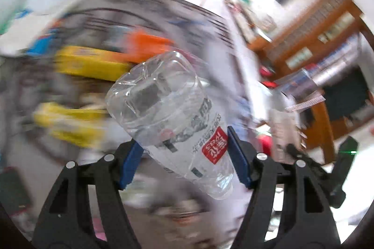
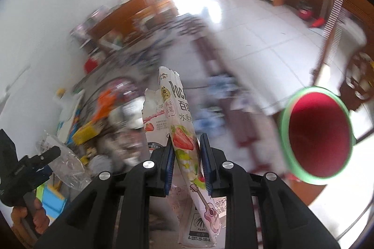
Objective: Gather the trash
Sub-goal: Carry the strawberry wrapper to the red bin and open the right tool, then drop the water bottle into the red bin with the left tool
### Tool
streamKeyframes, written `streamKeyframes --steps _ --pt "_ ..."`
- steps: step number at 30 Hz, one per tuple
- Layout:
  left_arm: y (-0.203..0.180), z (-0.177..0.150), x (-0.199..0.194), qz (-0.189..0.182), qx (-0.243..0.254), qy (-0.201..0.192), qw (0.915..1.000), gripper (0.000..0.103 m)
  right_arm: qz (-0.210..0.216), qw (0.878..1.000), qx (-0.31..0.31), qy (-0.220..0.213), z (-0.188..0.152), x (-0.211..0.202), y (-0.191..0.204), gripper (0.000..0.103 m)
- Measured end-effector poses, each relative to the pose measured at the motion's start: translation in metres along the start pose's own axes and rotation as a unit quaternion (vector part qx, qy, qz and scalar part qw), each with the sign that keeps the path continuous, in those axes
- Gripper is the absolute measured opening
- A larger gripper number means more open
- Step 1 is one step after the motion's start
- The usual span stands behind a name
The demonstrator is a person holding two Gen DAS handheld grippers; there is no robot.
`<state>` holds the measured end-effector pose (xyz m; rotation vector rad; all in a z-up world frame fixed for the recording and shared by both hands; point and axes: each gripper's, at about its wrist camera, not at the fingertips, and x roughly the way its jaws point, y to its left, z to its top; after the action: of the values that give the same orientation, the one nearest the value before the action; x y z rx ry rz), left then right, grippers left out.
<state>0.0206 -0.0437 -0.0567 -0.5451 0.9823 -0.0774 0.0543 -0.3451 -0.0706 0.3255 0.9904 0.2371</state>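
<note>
Both pieces of trash are already picked up, so the step in hand seems to be the carrying of them to a bin. The left gripper (image 1: 184, 160) is closed on a clear plastic bottle (image 1: 168, 108), its blue pads pressing the labelled part. The bottle is empty, a little crushed, tilted up and to the left, with a white label and a red patch on it. It hangs in the air, above a blurred table with yellow and orange packets.

The right gripper (image 2: 187, 162) is closed on a flattened snack box (image 2: 180, 132), held upright on its edge between the pads. The box is torn open at the top and shows strawberries and a small guitar in print. It also is in the air, touching nothing else.

A round bin (image 2: 318, 134) with a green rim and red inside stands to the right of the box, well apart from it. The next move probably calls for bringing the box over its opening and only then releasing, with the bottle to follow.
</note>
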Motion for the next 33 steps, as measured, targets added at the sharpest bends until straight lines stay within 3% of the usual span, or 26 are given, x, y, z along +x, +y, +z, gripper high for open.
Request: streamKeyframes --steps 4,8,14,16,18,24,33 --pt "-0.085 -0.004 0.059 -0.069 0.052 0.052 0.9949 0.066 -0.046 0.997 0.061 -0.014 0.001 -0.02 -0.077 0.02" --pt "-0.166 -0.018 0.121 -0.106 0.108 0.1 0.9834 0.066 -0.091 0.989 0.114 -0.023 -0.001 -0.037 -0.147 0.02" --pt "-0.252 -0.053 0.186 -0.128 0.189 0.155 0.9612 0.066 -0.112 0.978 0.172 -0.037 0.001 -0.048 -0.215 0.025" --pt "-0.269 -0.063 0.203 -0.12 0.215 0.166 0.9548 0.067 -0.11 0.976 0.185 -0.041 0.002 -0.05 -0.228 0.036" --pt "-0.278 -0.068 0.213 -0.118 0.225 0.175 0.9512 0.077 -0.117 0.974 0.187 -0.05 0.003 -0.053 -0.232 0.055" --pt "-0.277 -0.066 0.209 -0.116 0.216 0.17 0.9544 0.081 -0.119 0.975 0.181 -0.057 0.004 -0.062 -0.237 0.056" --pt "-0.23 -0.048 0.147 -0.102 0.175 0.116 0.9724 0.084 -0.082 0.985 0.14 -0.051 0.015 -0.053 -0.197 0.06"
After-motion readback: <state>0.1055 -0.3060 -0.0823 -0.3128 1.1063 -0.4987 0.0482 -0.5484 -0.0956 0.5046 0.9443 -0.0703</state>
